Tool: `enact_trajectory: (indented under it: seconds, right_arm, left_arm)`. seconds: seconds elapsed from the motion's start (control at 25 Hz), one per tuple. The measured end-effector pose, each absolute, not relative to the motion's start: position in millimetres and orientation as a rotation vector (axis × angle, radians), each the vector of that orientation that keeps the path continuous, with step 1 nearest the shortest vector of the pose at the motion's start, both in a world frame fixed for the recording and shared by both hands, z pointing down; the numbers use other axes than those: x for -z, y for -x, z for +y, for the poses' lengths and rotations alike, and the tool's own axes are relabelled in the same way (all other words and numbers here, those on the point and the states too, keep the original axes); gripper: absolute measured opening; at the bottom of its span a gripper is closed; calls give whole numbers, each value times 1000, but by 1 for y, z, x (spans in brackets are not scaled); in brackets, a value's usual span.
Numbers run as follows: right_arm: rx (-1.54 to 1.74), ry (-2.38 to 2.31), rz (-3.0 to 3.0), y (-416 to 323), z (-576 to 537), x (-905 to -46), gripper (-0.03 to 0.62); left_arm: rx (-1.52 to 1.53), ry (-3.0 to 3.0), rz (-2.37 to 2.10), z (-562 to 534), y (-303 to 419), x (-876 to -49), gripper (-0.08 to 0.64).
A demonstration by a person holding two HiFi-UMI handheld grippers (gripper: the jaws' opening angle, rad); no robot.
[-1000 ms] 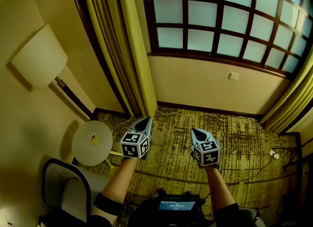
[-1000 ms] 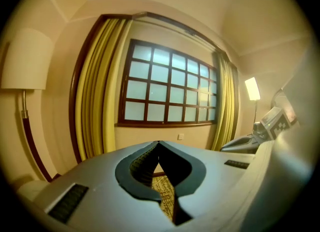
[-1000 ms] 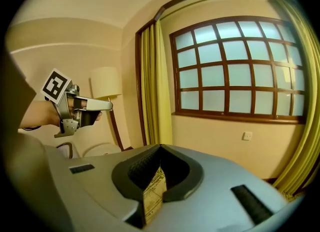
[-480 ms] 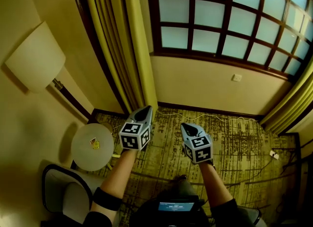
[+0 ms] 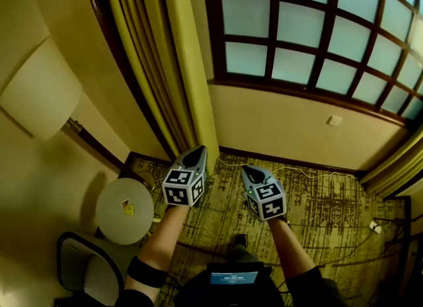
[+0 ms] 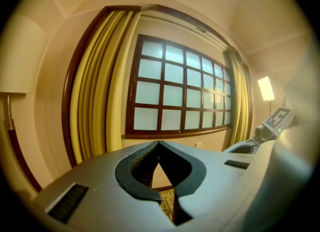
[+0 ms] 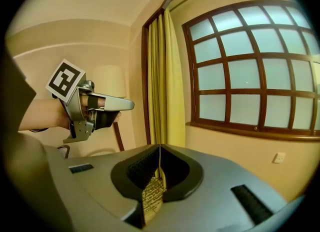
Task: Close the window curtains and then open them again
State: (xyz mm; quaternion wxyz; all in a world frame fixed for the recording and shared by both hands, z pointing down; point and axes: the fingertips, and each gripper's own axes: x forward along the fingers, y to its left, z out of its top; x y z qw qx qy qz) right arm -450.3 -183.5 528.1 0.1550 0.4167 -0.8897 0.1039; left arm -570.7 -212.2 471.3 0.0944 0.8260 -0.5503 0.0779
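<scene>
Nothing of the task seems done yet. The window (image 5: 297, 28) is uncovered, and the left curtain (image 5: 182, 67) hangs bunched just ahead of the left claw (image 5: 197, 152), not touched. The other curtain (image 5: 390, 167) is well to the right of the right claw (image 5: 246, 171). Both claws are closed and empty.

No legible text: the left gripper (image 5: 197, 149) and right gripper (image 5: 246, 169) bear only patterned square markers, while the small screen (image 5: 233, 277) and the card (image 5: 125, 204) on the round table (image 5: 111, 226) are too small to read.
</scene>
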Motion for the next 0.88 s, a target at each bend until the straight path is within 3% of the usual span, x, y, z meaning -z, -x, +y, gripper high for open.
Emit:
enact_trajectory:
  seconds: [0.36, 0.88]
  right_arm:
    - [-230, -1112, -2622, 458, -290, -505, 21]
    - [-203, -1074, -2665, 474, -353, -491, 21]
  left_arm:
    - [-181, -2412, -1785, -315, 578, -434, -12]
    - [-193, -2395, -1831, -375, 591, -420, -12]
